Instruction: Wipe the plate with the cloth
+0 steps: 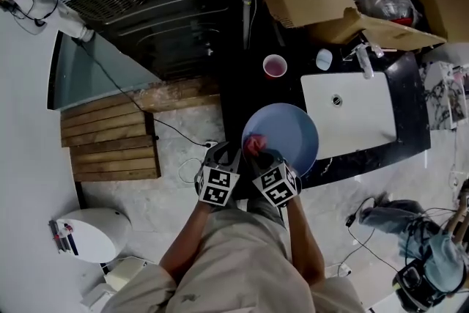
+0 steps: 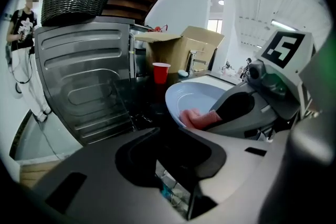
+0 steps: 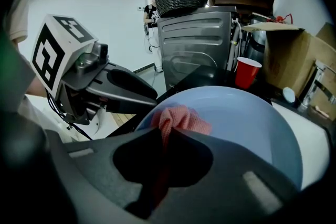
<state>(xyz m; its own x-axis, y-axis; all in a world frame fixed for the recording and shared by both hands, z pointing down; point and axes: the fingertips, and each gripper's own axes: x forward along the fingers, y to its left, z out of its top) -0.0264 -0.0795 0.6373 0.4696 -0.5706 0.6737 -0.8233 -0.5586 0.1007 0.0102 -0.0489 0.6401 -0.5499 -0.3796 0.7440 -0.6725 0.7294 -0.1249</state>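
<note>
Now the right gripper (image 3: 163, 136) pinches the pink cloth (image 3: 178, 115) on the blue plate (image 3: 252, 123) at the counter (image 1: 348, 161) edge. With the left gripper (image 2: 178, 149) partly open beside the rim, a hard push could slide the plate off.

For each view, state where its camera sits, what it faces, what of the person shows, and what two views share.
Head view: on the head, steeply down at the blue plate; forearms, left claw, right claw.
Left gripper view: on the left claw, toward the plate; right claw at right.
Right gripper view: on the right claw, over its pinched pink cloth; left claw at left.
Both gripper views share the red cup.
</note>
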